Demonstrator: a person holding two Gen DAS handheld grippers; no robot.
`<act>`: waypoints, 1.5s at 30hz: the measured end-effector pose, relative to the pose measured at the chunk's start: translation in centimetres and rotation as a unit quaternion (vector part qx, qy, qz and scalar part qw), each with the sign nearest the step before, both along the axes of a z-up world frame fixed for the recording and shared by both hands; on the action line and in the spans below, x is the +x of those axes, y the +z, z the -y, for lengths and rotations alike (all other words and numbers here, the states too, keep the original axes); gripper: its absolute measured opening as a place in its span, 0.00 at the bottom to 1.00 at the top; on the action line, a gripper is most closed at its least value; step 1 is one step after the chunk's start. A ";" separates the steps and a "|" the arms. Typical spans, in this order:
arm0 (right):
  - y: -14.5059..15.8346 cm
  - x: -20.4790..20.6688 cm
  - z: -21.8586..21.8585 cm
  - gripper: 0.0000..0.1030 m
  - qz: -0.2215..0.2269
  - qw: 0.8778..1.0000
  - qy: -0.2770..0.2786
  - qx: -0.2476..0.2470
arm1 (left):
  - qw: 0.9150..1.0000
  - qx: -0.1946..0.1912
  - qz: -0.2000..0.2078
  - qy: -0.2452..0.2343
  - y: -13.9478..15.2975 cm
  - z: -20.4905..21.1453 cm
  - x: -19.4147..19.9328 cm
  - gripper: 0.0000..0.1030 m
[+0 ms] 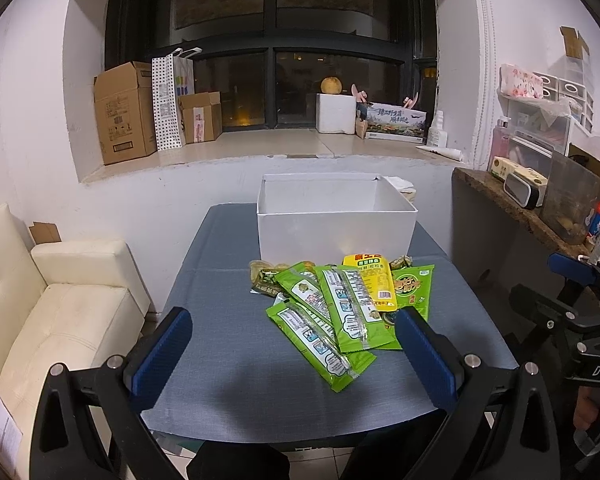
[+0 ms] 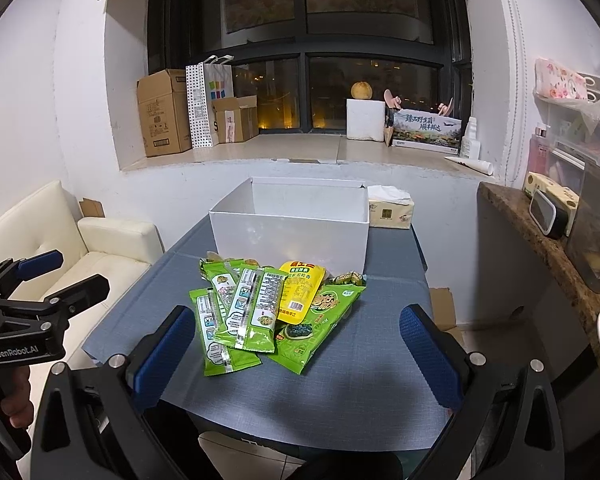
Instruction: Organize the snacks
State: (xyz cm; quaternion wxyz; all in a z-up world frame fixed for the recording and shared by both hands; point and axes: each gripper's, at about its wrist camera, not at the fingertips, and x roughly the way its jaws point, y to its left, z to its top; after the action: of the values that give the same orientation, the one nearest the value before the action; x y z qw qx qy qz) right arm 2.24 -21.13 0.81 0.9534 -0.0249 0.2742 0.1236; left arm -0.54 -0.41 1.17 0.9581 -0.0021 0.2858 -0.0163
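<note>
Now both grippers hover wide open and empty over a small blue-grey cloth-covered table [image 1: 220,360].
Between them, a loose heap of green foil snack packets [image 2: 244,312] and one yellow pouch [image 2: 300,292] lies just before an open white cardboard box [image 2: 292,232]; left gripper [image 1: 292,356] and right gripper [image 2: 296,356] touch nothing; a tissue pack [image 2: 390,212] stands beside the box.

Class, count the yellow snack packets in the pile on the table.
1. The yellow plastic snack packet lies at the back of the pile, on a green packet, just before the white box. Others may hide underneath.
</note>
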 end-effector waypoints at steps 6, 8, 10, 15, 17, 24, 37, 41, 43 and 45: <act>0.2 0.0 0.0 1.00 -0.001 1.000 0.002 0.001 | 1.000 0.001 -0.001 0.001 0.1 0.1 -0.1 1.00; 0.2 0.0 -0.1 1.00 0.000 1.000 0.002 0.001 | 1.000 0.001 -0.001 0.001 0.2 0.1 0.0 1.00; 0.2 0.0 -0.1 1.00 0.000 1.000 0.003 0.001 | 1.000 0.002 -0.001 0.001 0.2 0.1 0.0 1.00; 0.2 0.0 -0.1 1.00 -0.001 1.000 0.002 0.001 | 1.000 0.002 -0.002 0.001 0.3 0.2 -0.1 1.00; 0.3 0.0 -0.1 1.00 -0.001 1.000 0.002 0.002 | 1.000 0.003 -0.002 0.002 0.3 0.2 -0.1 1.00; 0.3 0.0 -0.2 1.00 0.000 1.000 0.004 0.002 | 1.000 0.004 -0.001 0.001 0.4 0.3 -0.1 1.00; 0.3 -0.1 -0.3 1.00 0.002 1.000 0.009 0.004 | 1.000 0.005 0.001 0.002 0.4 0.2 0.1 1.00; 0.1 0.2 -0.4 1.00 -0.002 1.000 0.013 0.007 | 1.000 0.005 0.002 0.002 0.4 0.1 0.1 1.00; -0.2 0.5 -0.5 1.00 -0.007 1.000 0.016 0.010 | 1.000 0.006 0.002 0.002 0.4 0.0 0.1 1.00; -0.5 1.1 -0.8 1.00 -0.013 1.000 0.020 0.013 | 1.000 0.005 0.002 0.002 0.4 -0.2 0.2 1.00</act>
State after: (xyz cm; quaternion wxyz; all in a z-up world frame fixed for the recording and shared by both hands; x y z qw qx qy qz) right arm 3.30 -20.37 0.31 0.9471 -0.0164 0.2848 0.1470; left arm -0.37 -0.22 1.53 0.9588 0.0023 0.2838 -0.0124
